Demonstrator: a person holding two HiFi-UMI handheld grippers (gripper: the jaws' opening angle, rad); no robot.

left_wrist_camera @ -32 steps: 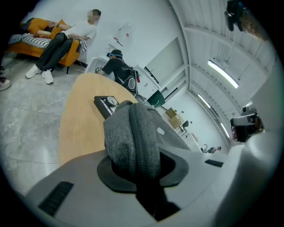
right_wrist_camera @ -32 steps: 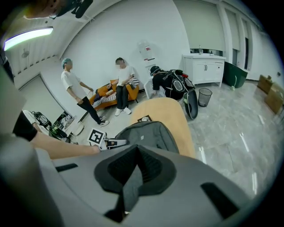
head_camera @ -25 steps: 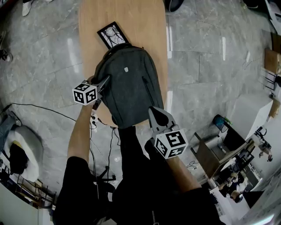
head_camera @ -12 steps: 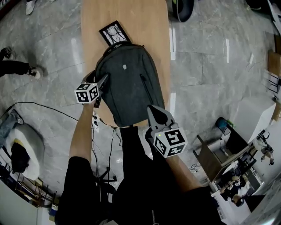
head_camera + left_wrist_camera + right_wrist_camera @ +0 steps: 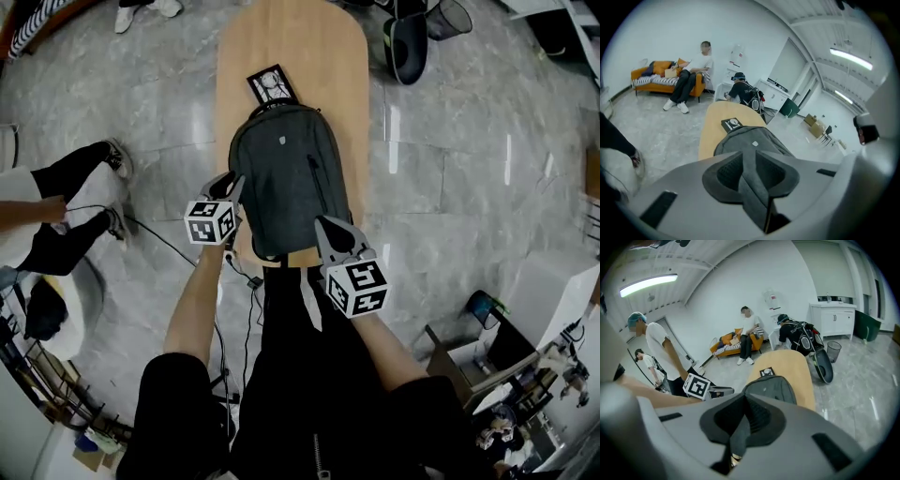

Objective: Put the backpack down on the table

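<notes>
Backpack (image 5: 286, 183) lies on table (image 5: 281, 42); both forearms angle down, left gripper (image 5: 231, 184) just closing onto a strap (image 5: 752, 183), right gripper (image 5: 328, 227) pinching a second strap (image 5: 739, 430) (black booklet (image 5: 273, 84) beyond).

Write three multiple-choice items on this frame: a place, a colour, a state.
1. The black card lies: A) on the table beyond the backpack's far end; B) on the floor; C) on the sofa.
2. The backpack is: A) red; B) dark grey; C) yellow.
3. The right gripper is: A) open and empty; B) shut on the card; C) shut on a grey strap.
Key: 1 A, the head view shows it on the wood past the backpack's top; 2 B, every view shows grey fabric; 3 C, its own view shows the strap pinched between its jaws.
</notes>
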